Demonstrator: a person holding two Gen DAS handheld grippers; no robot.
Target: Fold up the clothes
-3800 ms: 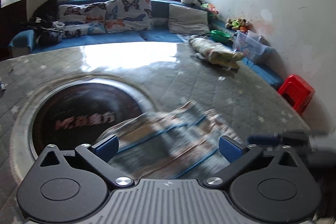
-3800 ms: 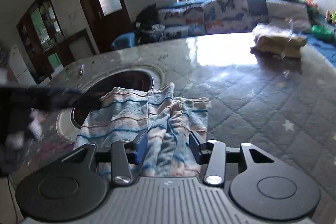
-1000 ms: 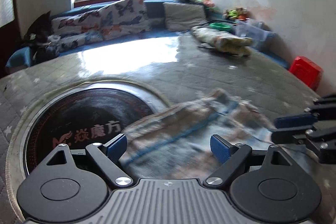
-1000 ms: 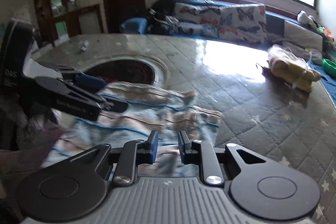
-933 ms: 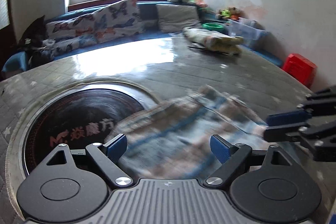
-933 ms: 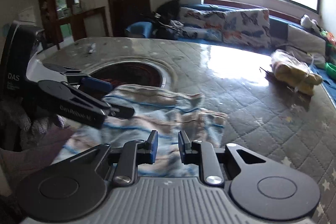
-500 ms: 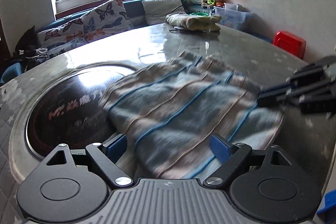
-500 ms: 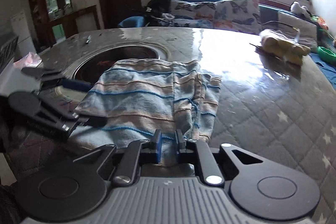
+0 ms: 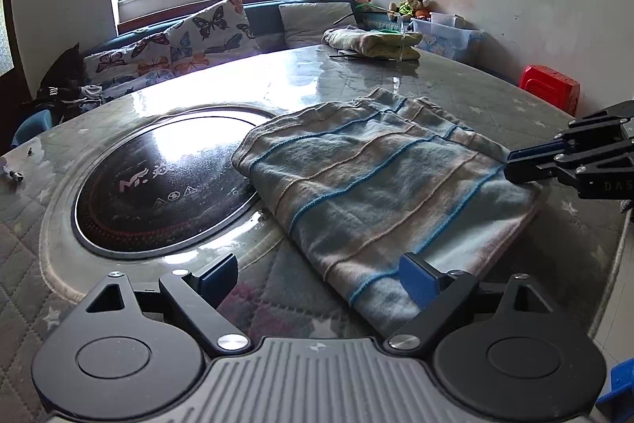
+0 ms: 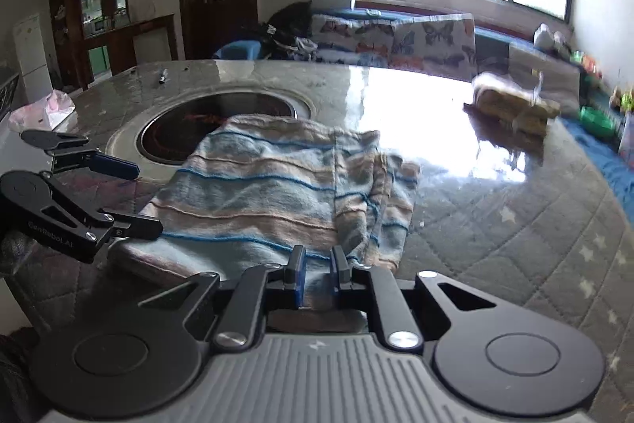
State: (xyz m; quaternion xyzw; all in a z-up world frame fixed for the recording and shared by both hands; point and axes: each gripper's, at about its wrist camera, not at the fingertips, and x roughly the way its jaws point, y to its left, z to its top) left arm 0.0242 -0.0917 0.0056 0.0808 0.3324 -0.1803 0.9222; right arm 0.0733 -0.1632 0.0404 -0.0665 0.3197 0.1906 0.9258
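A folded striped garment (image 9: 380, 181), pale blue and beige with blue lines, lies flat on the round table (image 9: 455, 90), partly over the black cooktop (image 9: 166, 181). My left gripper (image 9: 321, 280) is open, its jaws wide apart at the garment's near edge, holding nothing. My right gripper (image 10: 316, 274) is shut on the garment's (image 10: 261, 189) near edge. It also shows at the right of the left wrist view (image 9: 527, 169), at the cloth's right corner. The left gripper shows at the left of the right wrist view (image 10: 119, 193).
A folded yellow-green cloth bundle (image 9: 372, 42) lies at the table's far side. A couch with butterfly cushions (image 9: 178, 42) runs under the window. A red stool (image 9: 549, 86) and a plastic box (image 9: 443, 34) stand by the right wall. A pink bag (image 10: 43, 110) sits at the left.
The garment was lifted and swung between both grippers, then laid flat on the table. My left gripper has drawn back and stays open. My right gripper stays closed on the cloth.
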